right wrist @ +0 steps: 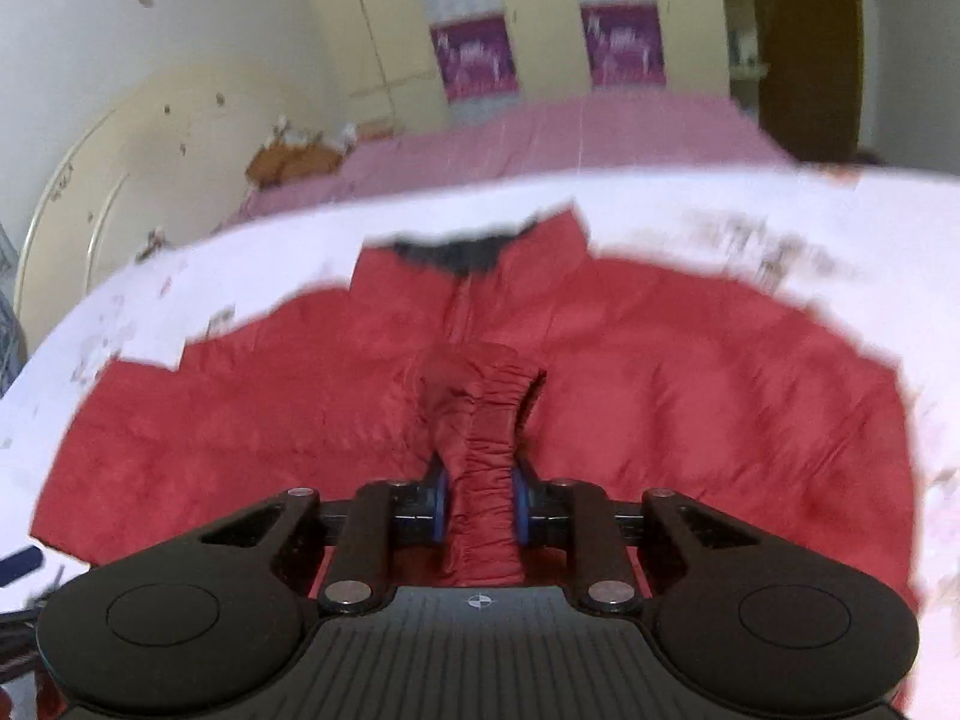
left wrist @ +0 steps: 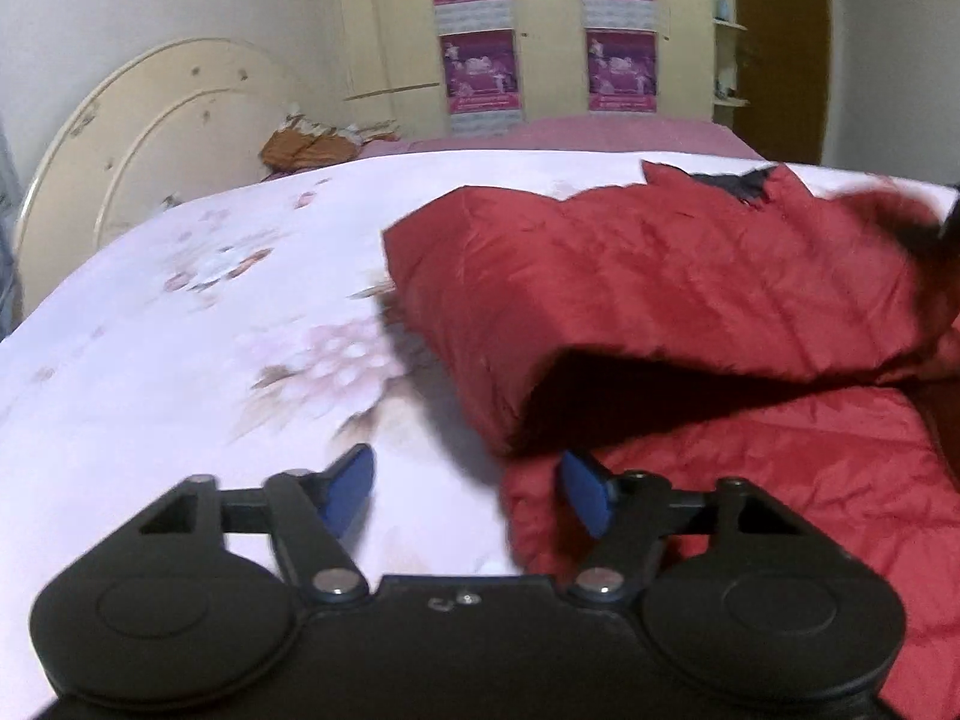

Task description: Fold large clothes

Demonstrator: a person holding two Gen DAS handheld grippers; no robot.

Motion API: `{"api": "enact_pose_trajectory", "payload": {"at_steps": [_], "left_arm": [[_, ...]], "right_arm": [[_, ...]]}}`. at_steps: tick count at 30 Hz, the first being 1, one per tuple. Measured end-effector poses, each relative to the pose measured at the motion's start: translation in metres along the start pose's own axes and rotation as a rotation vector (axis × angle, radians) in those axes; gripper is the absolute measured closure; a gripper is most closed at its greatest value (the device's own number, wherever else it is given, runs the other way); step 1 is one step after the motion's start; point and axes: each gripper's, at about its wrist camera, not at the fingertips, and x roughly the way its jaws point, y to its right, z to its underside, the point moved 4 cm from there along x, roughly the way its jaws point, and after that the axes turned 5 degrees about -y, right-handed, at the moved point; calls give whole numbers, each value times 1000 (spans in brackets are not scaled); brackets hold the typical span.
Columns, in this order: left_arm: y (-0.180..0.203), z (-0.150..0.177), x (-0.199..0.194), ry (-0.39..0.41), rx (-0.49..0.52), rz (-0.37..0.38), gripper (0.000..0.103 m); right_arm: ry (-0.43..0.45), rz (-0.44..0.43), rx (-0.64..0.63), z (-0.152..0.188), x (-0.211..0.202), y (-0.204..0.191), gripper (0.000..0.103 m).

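Observation:
A red puffer jacket [right wrist: 690, 390] with a dark collar lining [right wrist: 456, 252] lies spread on a bed with a white floral sheet [right wrist: 690, 210]. My right gripper [right wrist: 480, 510] is shut on the gathered elastic cuff [right wrist: 486, 480] of a red sleeve, held above the jacket's front. In the left wrist view the jacket [left wrist: 660, 276] lies to the right, one part lifted and folded over. My left gripper [left wrist: 468, 489] is open and empty, low over the sheet [left wrist: 180, 330] at the jacket's left edge.
A cream headboard [left wrist: 138, 138] stands at the left. Orange cloth [left wrist: 306, 147] lies on a pink sheet [left wrist: 570, 132] at the far side of the bed. A cream wardrobe with purple posters [left wrist: 480, 72] and a brown door [left wrist: 780, 48] stand behind.

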Motion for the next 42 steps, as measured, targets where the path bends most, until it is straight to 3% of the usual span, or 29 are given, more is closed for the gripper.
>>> {"api": "enact_pose_trajectory", "payload": {"at_steps": [4,7,9,12,15,20,22,25,26,27,28,29,32,37,40,42], "left_arm": [[17,-10,20,18,61,-19,52],[22,-15,27,9,70,12,75],[25,-16,26,30,87,18,82],[29,-17,22,43,98,46,86],[28,-13,30,-2,95,67,88],[25,-14,26,-24,99,106,88],[20,-14,19,-23,81,131,82],[7,-16,1,-21,25,166,66],[2,-17,-6,-17,6,176,52],[-1,-17,-11,-10,-7,180,43],[-6,-18,-18,6,-26,182,41],[-8,-21,-23,16,-36,185,40],[-13,-31,-29,35,-69,207,41],[-4,-59,7,14,-147,249,52],[8,-71,33,-5,-176,277,67],[16,-75,46,-7,-165,279,75]], "right_arm": [[39,68,5,-13,-23,27,83],[29,109,27,-8,-33,51,83],[3,116,53,0,-33,65,83],[-24,134,74,14,-30,75,83],[-98,182,93,31,-10,85,83],[-117,228,89,38,2,91,83],[-106,221,104,36,-1,94,83],[-91,199,106,33,-13,96,82],[-84,189,111,32,-17,96,81],[-77,179,120,30,-20,97,73],[-66,180,131,28,-23,98,44],[-41,183,136,26,-29,99,24],[-6,175,126,19,-36,98,24],[-57,155,167,14,-7,101,25],[-88,137,186,14,8,103,68],[-86,140,181,13,11,101,68]]}}
